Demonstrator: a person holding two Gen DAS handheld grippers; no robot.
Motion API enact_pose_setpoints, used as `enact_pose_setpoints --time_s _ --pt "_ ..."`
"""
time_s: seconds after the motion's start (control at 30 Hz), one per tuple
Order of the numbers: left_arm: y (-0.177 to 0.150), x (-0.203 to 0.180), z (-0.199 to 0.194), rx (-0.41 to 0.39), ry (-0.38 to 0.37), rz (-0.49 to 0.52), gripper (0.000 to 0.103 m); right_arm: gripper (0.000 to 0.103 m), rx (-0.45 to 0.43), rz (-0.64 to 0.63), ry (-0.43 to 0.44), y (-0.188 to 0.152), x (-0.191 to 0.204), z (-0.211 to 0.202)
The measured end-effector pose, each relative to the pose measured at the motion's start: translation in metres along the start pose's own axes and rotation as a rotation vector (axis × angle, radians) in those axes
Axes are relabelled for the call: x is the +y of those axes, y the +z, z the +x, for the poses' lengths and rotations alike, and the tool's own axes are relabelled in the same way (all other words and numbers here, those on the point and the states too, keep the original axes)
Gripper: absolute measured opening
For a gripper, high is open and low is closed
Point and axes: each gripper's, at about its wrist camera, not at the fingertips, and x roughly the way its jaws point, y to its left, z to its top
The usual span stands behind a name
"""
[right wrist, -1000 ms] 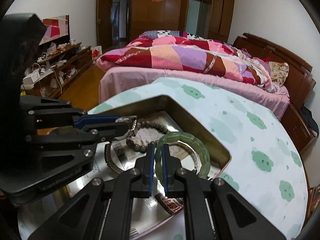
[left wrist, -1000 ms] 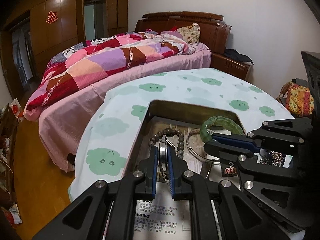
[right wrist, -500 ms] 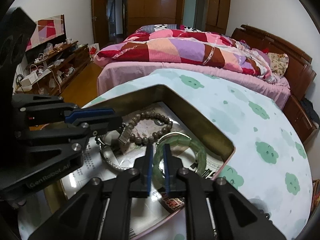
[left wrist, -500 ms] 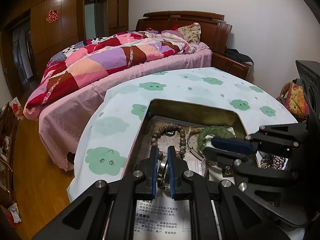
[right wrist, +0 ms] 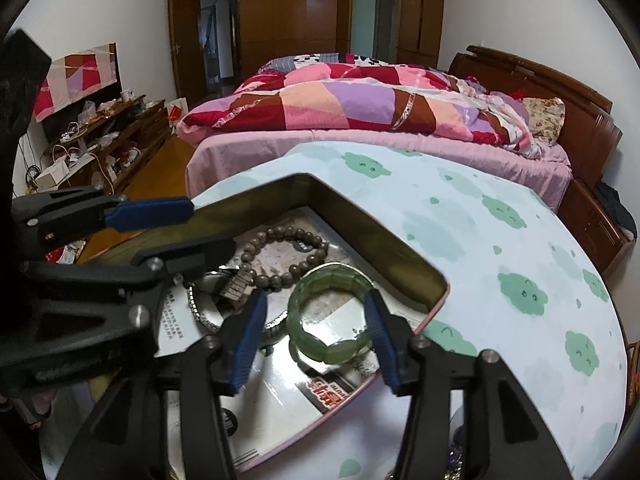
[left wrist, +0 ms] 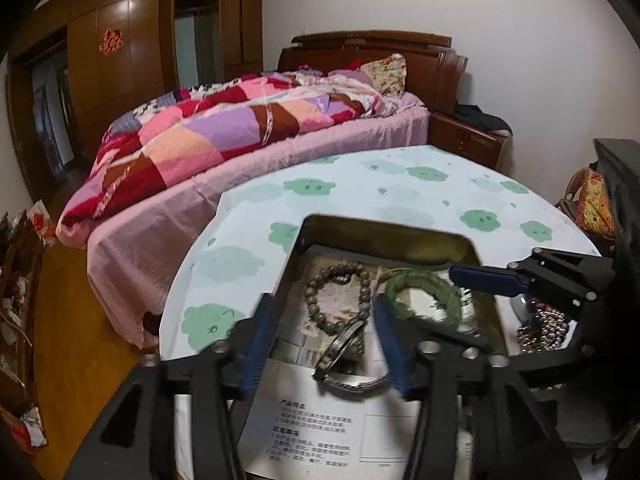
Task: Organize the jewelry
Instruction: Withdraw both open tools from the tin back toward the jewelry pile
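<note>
Right now your left gripper [left wrist: 322, 336] hangs over the near end of the metal tin [left wrist: 384, 236], and its jaws are opening: the blue pads stand wide, and the silver watch [left wrist: 344, 354] lies tilted between them on the tin's floor, touched by neither pad. Your right gripper [right wrist: 314, 330] is also spreading; the green jade bangle [right wrist: 332, 312] lies flat between its fingers, free of both pads, near the tin's right wall. Just beyond the watch, the brown bead bracelet [left wrist: 338, 298] rests on printed paper [left wrist: 320, 424] lining the tin, to the left of the bangle, and the watch's rim leans on its near beads. You have both tools side by side over the tin, left one on the left, their tips well apart. Outside the tin on the right, a heap of silvery beads [left wrist: 544, 328] sits on the tablecloth [left wrist: 400, 188] with green cloud shapes. Farther off stands the bed [right wrist: 380, 120] with its patchwork quilt, and behind it the wooden wardrobe [right wrist: 320, 20].
</note>
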Motion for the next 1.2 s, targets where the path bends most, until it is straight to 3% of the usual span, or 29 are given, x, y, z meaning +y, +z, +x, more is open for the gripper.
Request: enact_pose_setpoints --time_s 0.07,0.47,0.7,1.0,1.2 --pt "0.001 -0.004 -0.006 -0.022 0.021 0.018 0.071 0.056 -0.004 -0.001 0.002 0.000 0.001 -0.001" --pt "0.003 -0.003 -0.010 -0.021 0.034 -0.008 0.071 0.066 -0.017 0.031 0.004 -0.004 -0.005 -0.011" --pt "0.003 -0.012 -0.019 -0.017 0.045 -0.008 0.071 0.070 -0.037 0.057 -0.021 -0.015 -0.020 -0.039" --pt "0.000 -0.041 -0.035 -0.036 0.021 0.038 0.071 0.075 -0.031 0.166 -0.113 -0.049 -0.066 -0.080" --pt "-0.006 -0.071 -0.049 -0.057 -0.012 0.089 0.071 0.075 0.023 0.278 -0.185 -0.092 -0.100 -0.100"
